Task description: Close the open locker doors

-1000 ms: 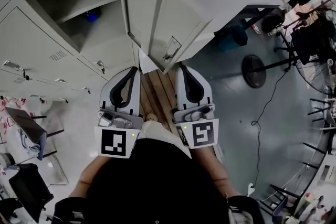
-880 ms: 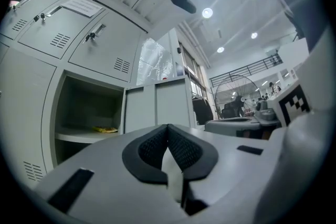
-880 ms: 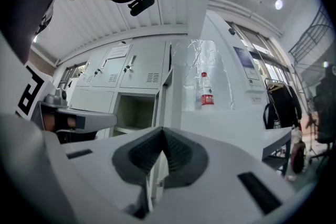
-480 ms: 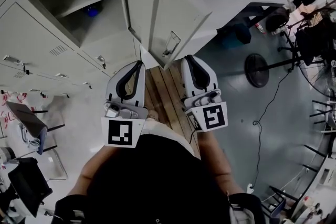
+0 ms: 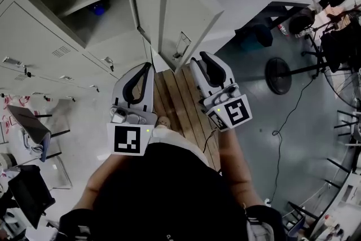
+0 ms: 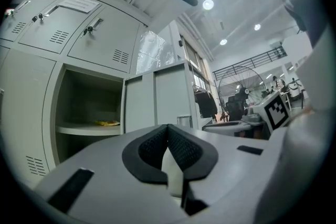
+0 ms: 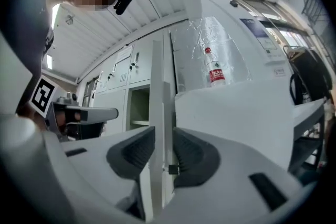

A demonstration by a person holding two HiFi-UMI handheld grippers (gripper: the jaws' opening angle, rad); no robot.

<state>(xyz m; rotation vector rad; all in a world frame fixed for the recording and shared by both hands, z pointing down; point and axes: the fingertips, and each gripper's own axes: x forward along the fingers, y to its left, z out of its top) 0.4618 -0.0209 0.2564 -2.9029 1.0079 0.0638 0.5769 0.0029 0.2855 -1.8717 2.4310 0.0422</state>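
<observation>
Head view is giving us the layout. The pale grey metal locker door (image 5: 169,14) is standing swung out in the upper middle of the frame. Its open compartment (image 5: 84,0) is lying to its left, and both tools are hanging below over a strip of brown wooden planking (image 5: 177,101).

The right gripper (image 5: 204,59) is sitting just beside the door's lower free corner, close under the small metal latch handle (image 5: 181,45). The left gripper (image 5: 146,68) is sitting further left, below the hinge side.

Right gripper view is showing those jaws standing a narrow gap apart. The door's free edge is running as a tall upright strip straight through that gap (whether the pads are touching it, we are unable to tell). A small black latch part is showing low on the strip.

Left gripper view is showing its jaws pressed together and gripping nothing. The door is facing it at centre frame, and the compartment's grey shelf (image 6: 86,129) is lying at the left.

We are judging the right gripper the nearer and better placed. The edge's long axis is running vertically, dead ahead of its gap, and the compartment is lying leftward in frame. So the closing push is looking like a sweep towards the frame's left.
</observation>
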